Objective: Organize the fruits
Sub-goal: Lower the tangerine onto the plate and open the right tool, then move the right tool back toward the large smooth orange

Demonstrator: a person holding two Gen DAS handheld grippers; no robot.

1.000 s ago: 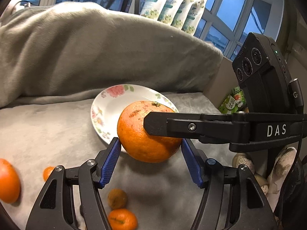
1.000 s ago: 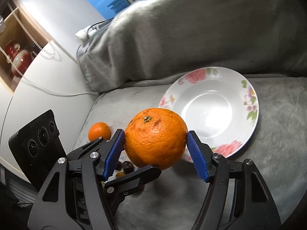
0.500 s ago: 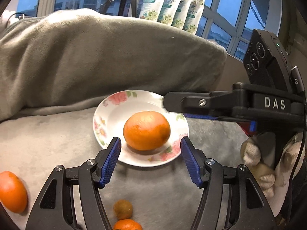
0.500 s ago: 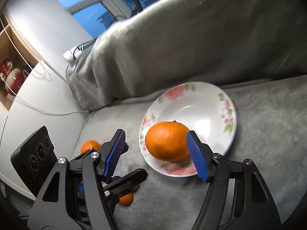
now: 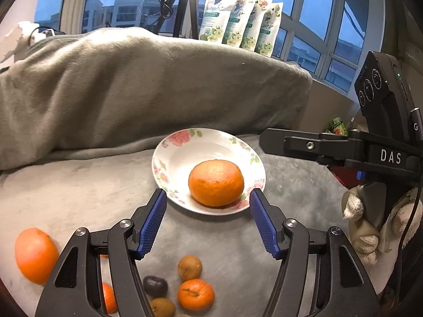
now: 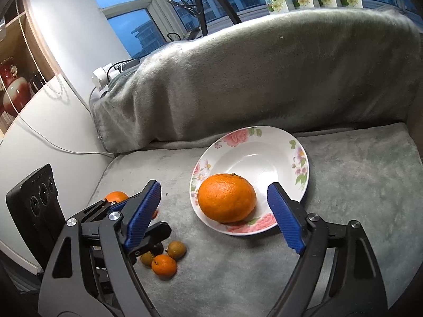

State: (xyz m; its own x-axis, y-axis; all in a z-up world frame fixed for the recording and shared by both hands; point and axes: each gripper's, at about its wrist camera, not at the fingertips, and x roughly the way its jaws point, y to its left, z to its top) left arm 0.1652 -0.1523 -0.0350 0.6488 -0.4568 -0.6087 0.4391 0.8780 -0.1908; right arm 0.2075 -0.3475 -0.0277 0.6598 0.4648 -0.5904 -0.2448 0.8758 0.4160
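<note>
A big orange (image 5: 216, 182) (image 6: 226, 198) lies in the flowered white plate (image 5: 185, 155) (image 6: 264, 158) on the grey blanket. My right gripper (image 6: 214, 211) is open and empty, drawn back just in front of the plate. My left gripper (image 5: 207, 222) is open and empty, a little nearer than the plate. On the blanket to the left lie another orange (image 5: 35, 255) (image 6: 115, 196), a small mandarin (image 5: 195, 293) (image 6: 164, 264), brownish small fruits (image 5: 189, 267) (image 6: 176, 249) and a dark one (image 5: 155, 286).
A blanket-covered backrest (image 5: 148, 92) rises behind the plate. Pouches (image 5: 238, 21) stand on the window sill. A white cabinet (image 6: 39, 132) flanks the seat on the left. The seat's edge drops off at the right.
My right gripper set the big orange in the plate, opened and pulled back. Both grippers have backed away, so more loose fruit shows at the left.
</note>
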